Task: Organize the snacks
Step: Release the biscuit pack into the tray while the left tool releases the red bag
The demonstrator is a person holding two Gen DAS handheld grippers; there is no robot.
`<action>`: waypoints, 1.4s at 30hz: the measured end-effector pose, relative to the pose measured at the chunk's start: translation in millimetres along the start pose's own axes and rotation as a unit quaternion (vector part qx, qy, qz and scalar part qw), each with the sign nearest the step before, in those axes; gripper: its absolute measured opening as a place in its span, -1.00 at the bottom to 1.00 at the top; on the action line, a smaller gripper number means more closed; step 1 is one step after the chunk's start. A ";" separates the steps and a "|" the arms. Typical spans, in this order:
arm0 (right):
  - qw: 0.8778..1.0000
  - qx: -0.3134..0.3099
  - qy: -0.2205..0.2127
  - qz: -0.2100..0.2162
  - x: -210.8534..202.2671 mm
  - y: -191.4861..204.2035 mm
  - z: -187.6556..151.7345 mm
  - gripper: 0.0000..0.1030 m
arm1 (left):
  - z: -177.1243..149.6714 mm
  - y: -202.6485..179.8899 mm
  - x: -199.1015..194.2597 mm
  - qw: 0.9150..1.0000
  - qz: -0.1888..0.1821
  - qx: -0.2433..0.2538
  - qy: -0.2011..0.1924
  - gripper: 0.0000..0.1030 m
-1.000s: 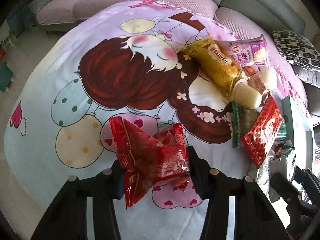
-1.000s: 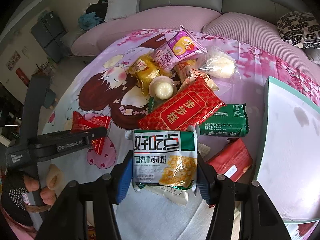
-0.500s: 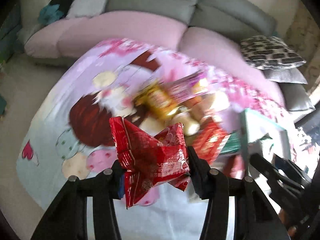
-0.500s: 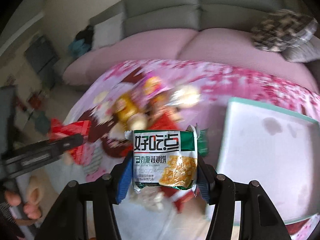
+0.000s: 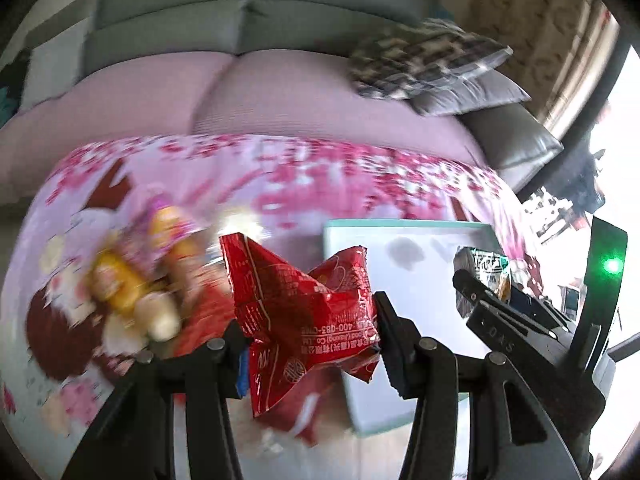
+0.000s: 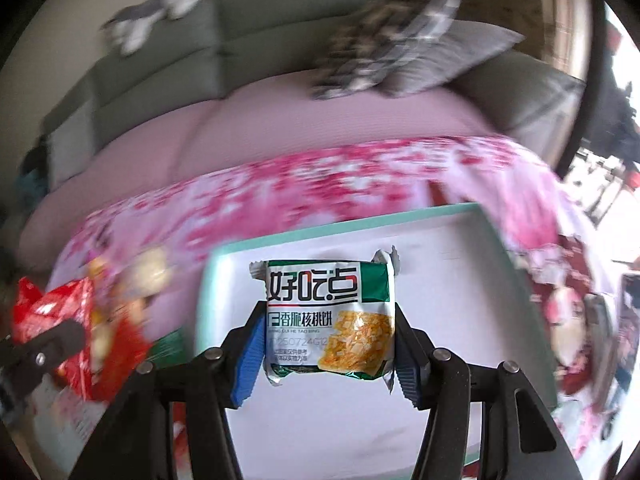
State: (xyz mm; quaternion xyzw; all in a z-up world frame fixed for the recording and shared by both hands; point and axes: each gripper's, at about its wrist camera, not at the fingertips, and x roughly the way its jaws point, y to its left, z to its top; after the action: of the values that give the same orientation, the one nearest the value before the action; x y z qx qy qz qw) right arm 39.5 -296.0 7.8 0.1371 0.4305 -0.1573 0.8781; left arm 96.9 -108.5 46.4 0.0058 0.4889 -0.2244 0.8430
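My left gripper (image 5: pixel 310 336) is shut on a crumpled red snack packet (image 5: pixel 304 304) and holds it in the air near the left edge of a white tray with a teal rim (image 5: pixel 404 226). My right gripper (image 6: pixel 326 344) is shut on a green and white biscuit packet (image 6: pixel 328 316) and holds it above the tray (image 6: pixel 400 216). The right gripper with its packet also shows at the right of the left wrist view (image 5: pixel 492 280). The red packet shows at the left of the right wrist view (image 6: pixel 48 312).
A blurred pile of snacks (image 5: pixel 136 280) lies left of the tray on the pink patterned cloth (image 5: pixel 320 172). A sofa with pink cushions (image 5: pixel 280 92) and patterned pillows (image 5: pixel 420 60) stands behind. More packets lie right of the tray (image 6: pixel 572 320).
Both grippers have lifted and swung right, from over the snack pile to the tray. Each keeps its packet. The view is motion-blurred.
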 end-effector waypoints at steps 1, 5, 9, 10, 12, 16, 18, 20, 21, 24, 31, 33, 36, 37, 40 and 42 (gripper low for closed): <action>1.000 0.007 -0.001 -0.008 2.0 -6.9 2.0 0.16 | 1.7 -6.8 7.2 1.000 -0.007 0.002 0.004 0.01; 0.998 0.054 0.006 -0.031 14.8 -44.8 10.3 0.16 | 9.2 -30.7 42.1 1.000 -0.022 0.004 0.020 0.02; 0.996 0.078 0.005 -0.052 26.2 -71.0 15.3 0.16 | 14.3 -49.7 68.1 0.999 -0.029 0.004 0.033 0.02; 0.995 0.079 0.004 -0.056 28.0 -73.0 16.1 0.16 | 15.2 -53.3 75.0 0.999 -0.032 0.004 0.036 0.02; 0.995 0.081 0.003 -0.063 33.3 -79.6 17.1 0.16 | 16.9 -63.0 90.9 0.999 -0.032 0.009 0.041 0.02; 0.994 0.084 0.010 -0.070 43.5 -86.8 16.4 0.16 | 14.6 -74.1 115.7 0.998 -0.025 0.017 0.052 0.02; 0.994 0.086 0.013 -0.069 47.0 -88.7 16.0 0.16 | 13.5 -75.8 126.6 0.998 -0.027 0.012 0.058 0.02; 0.994 0.088 0.014 -0.068 49.5 -90.8 16.3 0.17 | 12.8 -77.0 134.5 0.998 -0.026 0.011 0.061 0.02; 0.994 0.090 0.015 -0.067 50.0 -91.2 16.1 0.18 | 12.8 -78.0 137.0 0.998 -0.024 0.011 0.063 0.03; 0.993 0.095 0.018 -0.067 51.2 -95.2 15.7 0.18 | 12.0 -78.2 139.3 0.998 -0.017 0.011 0.060 0.03; 0.992 0.105 0.019 -0.067 51.0 -100.6 15.2 0.43 | 15.0 -80.2 128.6 0.999 -0.003 0.021 0.050 0.37; 0.992 0.106 0.019 -0.064 50.4 -100.2 14.9 0.53 | 16.1 -78.0 123.4 0.999 0.002 0.018 0.046 0.41; 0.993 0.099 0.016 -0.061 49.1 -97.4 14.9 0.61 | 16.9 -70.4 115.1 0.999 0.009 0.010 0.036 0.62; 0.993 0.095 0.014 -0.061 48.3 -95.6 14.8 0.71 | 17.0 -67.0 111.6 0.999 0.011 0.007 0.030 0.67; 0.995 0.084 0.005 -0.053 44.9 -90.2 14.2 0.88 | 16.9 -52.6 99.2 1.000 0.027 -0.008 0.011 0.81; 0.995 0.083 -0.005 -0.046 40.9 -87.3 13.1 1.00 | 16.8 -42.4 90.4 0.999 0.041 -0.013 -0.004 0.96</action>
State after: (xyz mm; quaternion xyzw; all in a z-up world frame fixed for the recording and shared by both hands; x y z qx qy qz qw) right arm 38.1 -387.1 -26.3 0.1891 0.4173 -0.2330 0.8578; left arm 132.5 -184.2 -10.7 0.0140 0.4877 -0.1835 0.8534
